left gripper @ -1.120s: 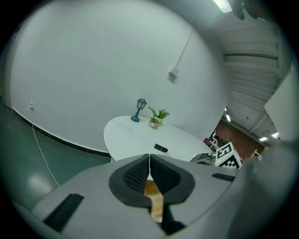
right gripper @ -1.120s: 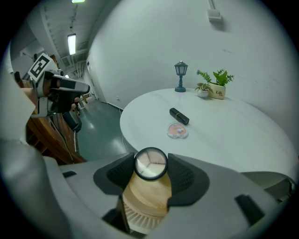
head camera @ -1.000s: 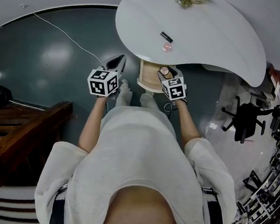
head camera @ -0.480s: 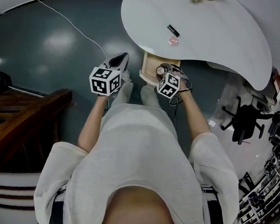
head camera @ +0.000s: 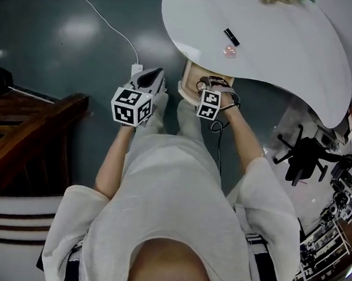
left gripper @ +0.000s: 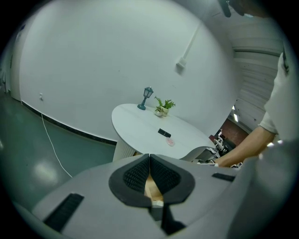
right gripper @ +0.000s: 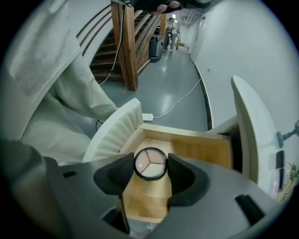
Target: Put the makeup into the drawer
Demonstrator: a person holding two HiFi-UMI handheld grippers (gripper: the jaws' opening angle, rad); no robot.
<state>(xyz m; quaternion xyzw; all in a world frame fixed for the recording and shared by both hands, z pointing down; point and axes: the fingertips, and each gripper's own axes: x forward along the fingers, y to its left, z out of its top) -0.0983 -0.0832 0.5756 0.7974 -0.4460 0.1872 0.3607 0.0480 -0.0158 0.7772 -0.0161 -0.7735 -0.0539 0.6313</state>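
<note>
A round black-rimmed compact (right gripper: 150, 164) with three powder sections sits clamped between the pads of my right gripper (head camera: 206, 85), which points steeply down. It hangs just above the open wooden drawer (right gripper: 202, 150), whose fluted white front (right gripper: 117, 130) is pulled out from under the white table (head camera: 280, 48). On the tabletop lie a black lipstick tube (head camera: 231, 34) and a small pink round item (head camera: 230, 50). My left gripper (head camera: 149, 80) hovers left of the drawer (head camera: 185, 86) with its pads (left gripper: 140, 175) pressed together and nothing between them.
A lantern figurine (left gripper: 147, 96) and a small potted plant (left gripper: 163, 106) stand at the table's far side. A white cable (head camera: 106, 25) runs across the grey-green floor. Wooden stairs (head camera: 24, 137) are at the left, an office chair (head camera: 305, 156) at the right.
My right gripper has rolled and sunk toward the open drawer with the compact still in it. The left gripper has dropped slightly beside the drawer.
</note>
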